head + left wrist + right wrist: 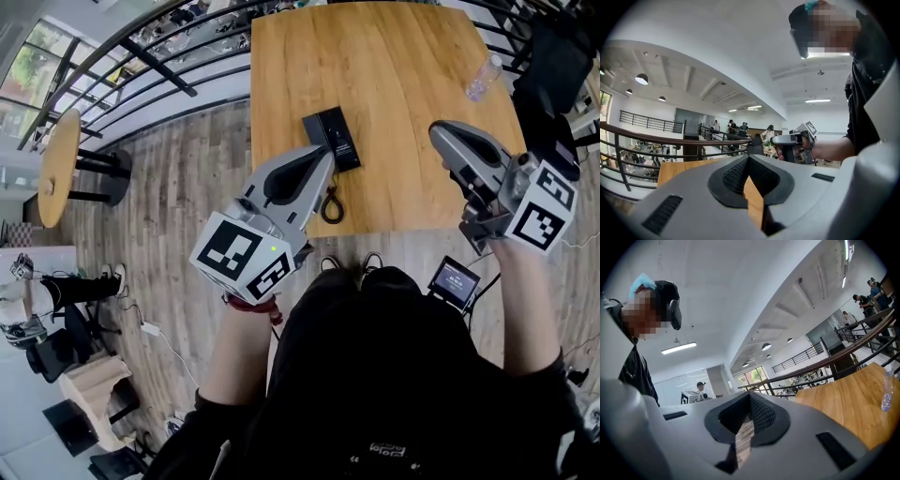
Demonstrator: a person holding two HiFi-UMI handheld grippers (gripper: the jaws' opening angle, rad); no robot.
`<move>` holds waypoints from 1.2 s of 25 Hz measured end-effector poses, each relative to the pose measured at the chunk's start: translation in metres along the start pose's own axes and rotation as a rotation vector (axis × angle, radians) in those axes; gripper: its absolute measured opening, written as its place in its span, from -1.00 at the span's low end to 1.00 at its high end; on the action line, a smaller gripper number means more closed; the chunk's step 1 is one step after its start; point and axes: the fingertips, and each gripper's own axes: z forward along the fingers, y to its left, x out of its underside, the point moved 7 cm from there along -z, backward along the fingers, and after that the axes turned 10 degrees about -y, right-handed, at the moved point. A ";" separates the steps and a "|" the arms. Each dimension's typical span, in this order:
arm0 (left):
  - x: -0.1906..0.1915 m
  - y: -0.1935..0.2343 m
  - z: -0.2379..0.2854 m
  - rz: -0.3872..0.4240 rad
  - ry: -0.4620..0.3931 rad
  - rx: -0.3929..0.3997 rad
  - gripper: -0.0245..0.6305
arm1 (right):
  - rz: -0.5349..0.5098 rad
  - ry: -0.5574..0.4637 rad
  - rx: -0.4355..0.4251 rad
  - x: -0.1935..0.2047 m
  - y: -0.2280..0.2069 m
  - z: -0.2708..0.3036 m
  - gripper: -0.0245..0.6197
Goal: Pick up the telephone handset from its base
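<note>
A black telephone (pixel 331 138) with its handset on the base lies on the wooden table (pixel 394 56), near the front edge. Its coiled cord (pixel 331 204) hangs toward that edge. My left gripper (pixel 323 161) is shut and empty, its tip at the phone's near left corner in the head view, pointing roughly level. My right gripper (pixel 442 134) is also shut and empty, off to the phone's right over the table's front part. In the left gripper view the shut left gripper (pixel 748 157) faces the right gripper (pixel 797 144). The right gripper (pixel 750 395) looks out past the table (pixel 853 404).
A clear plastic bottle (pixel 484 77) stands at the table's far right, also seen in the right gripper view as the bottle (pixel 887 390). A black railing (pixel 141 56) curves at the left beside a round side table (pixel 58 169). A small screen (pixel 456 281) hangs by my right hip.
</note>
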 end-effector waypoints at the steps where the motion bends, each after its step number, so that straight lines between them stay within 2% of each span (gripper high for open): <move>1: 0.004 0.005 0.001 -0.005 0.005 0.000 -0.91 | 0.004 -0.002 0.006 0.002 -0.004 0.002 -0.87; 5: 0.011 0.032 0.008 -0.040 0.003 0.013 -0.91 | -0.012 0.002 0.038 0.006 -0.005 0.010 -0.87; 11: 0.001 0.062 0.037 -0.057 -0.010 0.112 -0.91 | -0.003 -0.012 0.111 -0.002 -0.008 0.027 -0.87; 16: 0.003 0.074 0.042 -0.040 -0.024 0.182 -0.91 | -0.033 -0.026 0.126 0.003 0.000 0.045 -0.87; 25: 0.025 0.132 0.026 -0.103 -0.006 0.193 -0.91 | -0.069 -0.026 0.165 0.004 0.001 0.092 -0.87; 30: 0.044 0.157 0.016 -0.167 0.019 0.161 -0.91 | -0.063 -0.006 0.162 0.006 -0.001 0.119 -0.87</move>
